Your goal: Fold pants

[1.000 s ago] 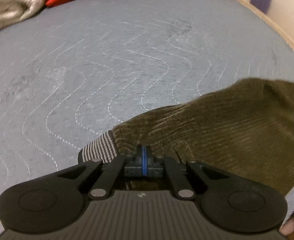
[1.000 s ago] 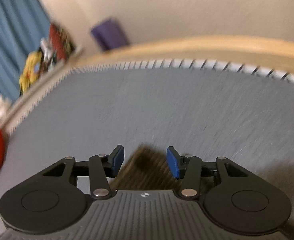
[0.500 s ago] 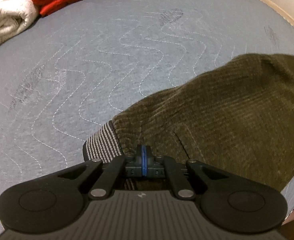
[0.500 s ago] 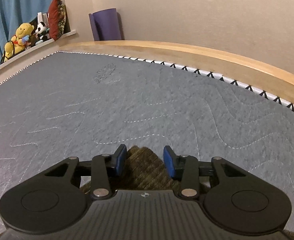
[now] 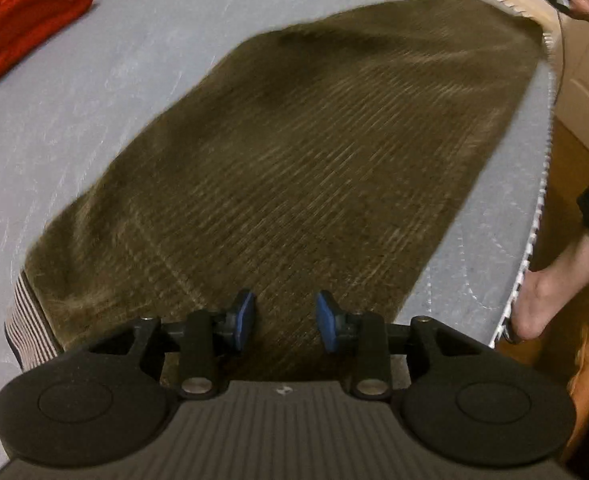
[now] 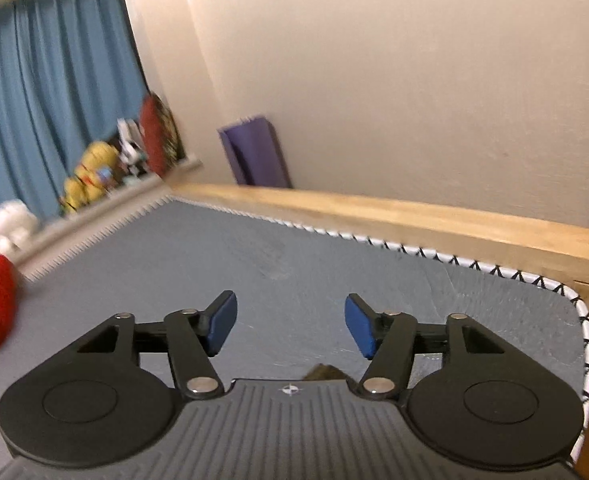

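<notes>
Both grippers are letting go since earlier: olive pants [image 5: 302,168] are lying flat on the bed [image 5: 106,92], laid out for folding, while left gripper [image 5: 282,318] and right gripper [image 6: 290,326] jaws are opening, nothing between them.

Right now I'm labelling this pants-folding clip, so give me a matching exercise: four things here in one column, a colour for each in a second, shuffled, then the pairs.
Things:
1. pants
2. blanket
3. curtain
4. bed frame

Colours:
A. blue
B. pale wood
C. olive brown
D. red

Pairs: 1-C, 2-D, 3-A, 4-B
</notes>
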`<state>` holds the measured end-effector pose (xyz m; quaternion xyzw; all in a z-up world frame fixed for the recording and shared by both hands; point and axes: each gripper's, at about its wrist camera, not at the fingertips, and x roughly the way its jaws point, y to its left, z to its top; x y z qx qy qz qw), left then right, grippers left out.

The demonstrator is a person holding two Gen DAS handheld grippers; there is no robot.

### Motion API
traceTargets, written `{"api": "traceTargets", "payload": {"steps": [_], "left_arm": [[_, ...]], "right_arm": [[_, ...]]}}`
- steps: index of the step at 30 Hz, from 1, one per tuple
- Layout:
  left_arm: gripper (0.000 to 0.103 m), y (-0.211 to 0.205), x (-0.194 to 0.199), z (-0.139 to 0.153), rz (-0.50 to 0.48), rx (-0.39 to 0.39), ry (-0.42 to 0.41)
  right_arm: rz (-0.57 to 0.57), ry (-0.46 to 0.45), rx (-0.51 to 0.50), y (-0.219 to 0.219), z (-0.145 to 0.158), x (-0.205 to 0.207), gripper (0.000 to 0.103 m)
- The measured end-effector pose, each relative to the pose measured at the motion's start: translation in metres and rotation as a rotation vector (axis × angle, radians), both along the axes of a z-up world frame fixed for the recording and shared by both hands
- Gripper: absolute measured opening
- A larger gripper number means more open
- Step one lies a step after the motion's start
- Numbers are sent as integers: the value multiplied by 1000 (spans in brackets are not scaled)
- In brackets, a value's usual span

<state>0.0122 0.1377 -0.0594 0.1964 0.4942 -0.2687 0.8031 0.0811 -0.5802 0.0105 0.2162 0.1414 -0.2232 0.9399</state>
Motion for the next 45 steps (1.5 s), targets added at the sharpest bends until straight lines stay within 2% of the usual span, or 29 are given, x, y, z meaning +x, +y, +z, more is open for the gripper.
{"api": "traceTargets", "payload": {"steps": [2, 4, 5, 6, 9, 12, 14, 16, 17, 19, 20, 26, 36, 37, 39, 41, 43, 45], "left_arm": [[40, 1, 4, 9, 64, -1, 3], [40, -14, -2, 20, 72, 58, -95], [41, -24, -5, 27, 55, 48, -141], [42, -34, -5, 35, 40, -7, -161], [42, -66, -4, 50, 5, -180, -152], [42, -104, -3, 44, -40, -229, -128], [42, -126, 0, 24, -63, -196, -73], [44, -138, 6, -10, -45, -47, 9], [44, -139, 7, -17, -31, -33, 10], [44, -139, 13, -7, 5, -47, 12], [44, -140, 13, 0, 24, -62, -13], [45, -138, 11, 42, 83, -145, -123], [47, -126, 7, 44, 124, -163, -142], [47, -126, 8, 45, 127, -162, -144], [47, -125, 9, 47, 134, -168, -148], [48, -124, 9, 49, 136, -178, -154], [48, -126, 10, 51, 138, -181, -162], [48, -125, 11, 53, 142, -183, -168]], "right_arm": [[11, -22, 26, -4, 12, -21, 70], [18, -35, 50, -7, 16, -44, 72], [17, -31, 68, -10, 16, -53, 72], [15, -20, 86, -11, 15, -61, 72], [-14, 27, 154, -22, 0, -83, 71], [-60, 74, 246, -31, -21, -107, 71], [-64, 125, 297, -33, -39, -117, 71], [-79, 165, 345, -35, -55, -123, 71], [-76, 180, 362, -34, -63, -123, 71], [-72, 232, 370, -33, -79, -120, 71], [-70, 245, 369, -32, -84, -118, 71], [-69, 271, 384, -46, -109, -107, 71], [-41, 324, 345, -43, -122, -87, 67], [-40, 320, 346, -42, -122, -86, 65], [-45, 300, 375, -46, -124, -86, 48], [-52, 272, 426, -52, -127, -89, 27], [-40, 246, 442, -54, -125, -91, 16], [-34, 194, 445, -53, -116, -94, 13]]}}
